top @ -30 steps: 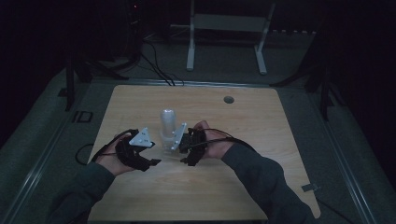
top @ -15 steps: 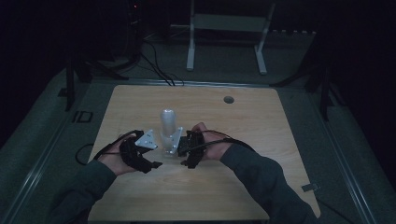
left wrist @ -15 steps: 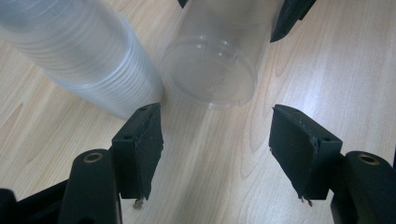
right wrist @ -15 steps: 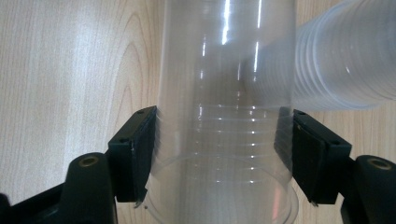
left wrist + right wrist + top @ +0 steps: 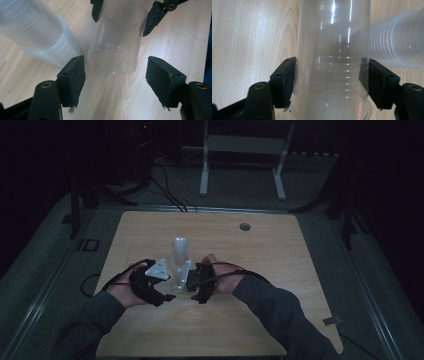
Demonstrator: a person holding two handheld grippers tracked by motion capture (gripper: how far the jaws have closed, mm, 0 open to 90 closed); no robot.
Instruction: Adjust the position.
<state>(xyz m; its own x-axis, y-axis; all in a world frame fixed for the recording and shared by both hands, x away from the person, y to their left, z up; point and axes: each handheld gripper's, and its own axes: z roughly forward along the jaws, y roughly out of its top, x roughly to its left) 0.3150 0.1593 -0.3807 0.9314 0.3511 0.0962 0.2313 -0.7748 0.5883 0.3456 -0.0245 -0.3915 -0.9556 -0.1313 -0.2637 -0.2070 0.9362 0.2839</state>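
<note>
On the wooden desk (image 5: 150, 235), the left gripper (image 5: 167, 296) sat low near the front edge. Its jaws had just been opening and stood apart, with the base of a clear cup (image 5: 117, 42) ahead of them, its pads touching nothing. Just beside that cup, to its left in the left gripper view, lay a stack of cups (image 5: 35, 32) on its side. In the high view the stack (image 5: 180, 252) lay between the two hands. The right gripper (image 5: 330, 85) was clamped on the single cup (image 5: 332, 50), a pad pressed to each side, holding it over the desk.
</note>
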